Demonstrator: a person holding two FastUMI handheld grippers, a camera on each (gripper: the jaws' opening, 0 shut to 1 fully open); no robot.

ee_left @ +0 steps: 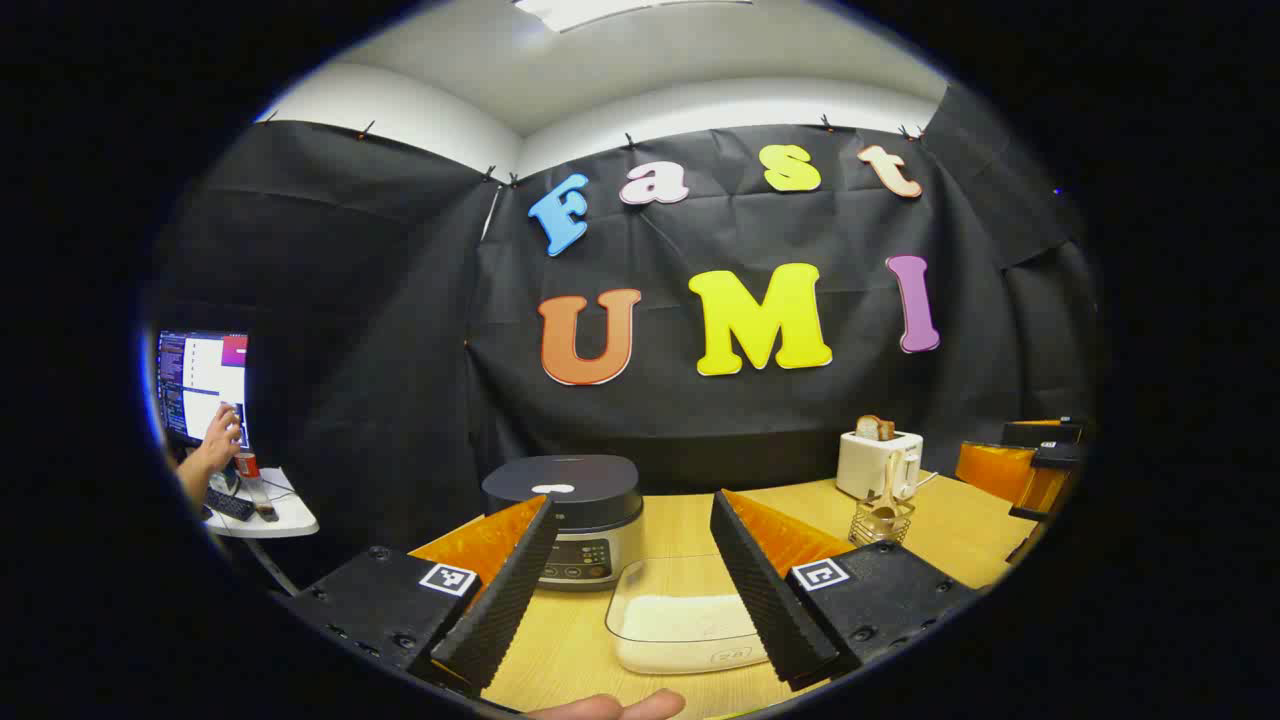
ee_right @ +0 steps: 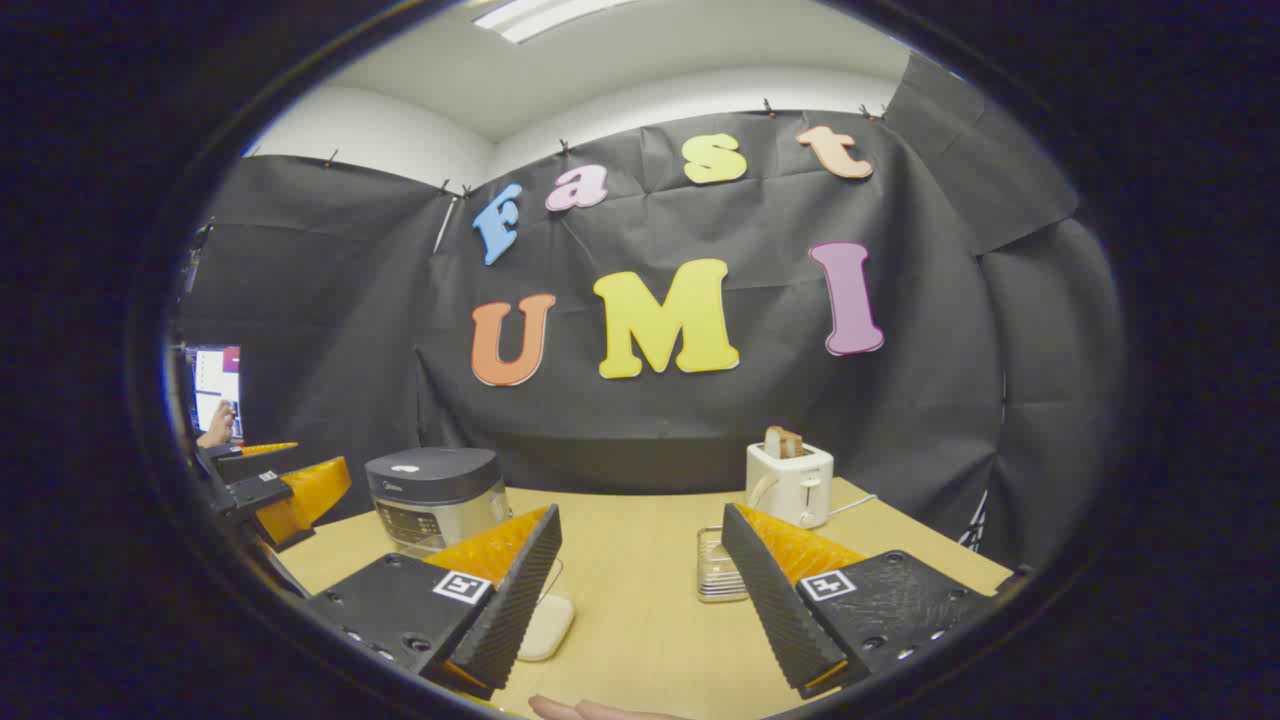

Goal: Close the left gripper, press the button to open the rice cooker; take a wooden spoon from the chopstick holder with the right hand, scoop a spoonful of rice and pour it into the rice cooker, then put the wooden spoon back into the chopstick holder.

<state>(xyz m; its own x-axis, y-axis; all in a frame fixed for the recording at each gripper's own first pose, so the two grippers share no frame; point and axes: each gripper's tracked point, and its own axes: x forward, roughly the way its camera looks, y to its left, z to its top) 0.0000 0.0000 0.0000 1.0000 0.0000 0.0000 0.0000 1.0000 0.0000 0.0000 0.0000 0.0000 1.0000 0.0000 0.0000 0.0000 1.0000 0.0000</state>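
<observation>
The left tool (ee_left: 632, 590), fingers spread and grasping nothing, is hovering with the lidded rice cooker (ee_left: 565, 515) just ahead, slightly left.

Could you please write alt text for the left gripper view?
The open left gripper hovers over a wooden table, its fingers framing a closed rice cooker and a clear tray of rice. Farther right stand a wire chopstick holder with a wooden spoon, and a toaster.
</observation>
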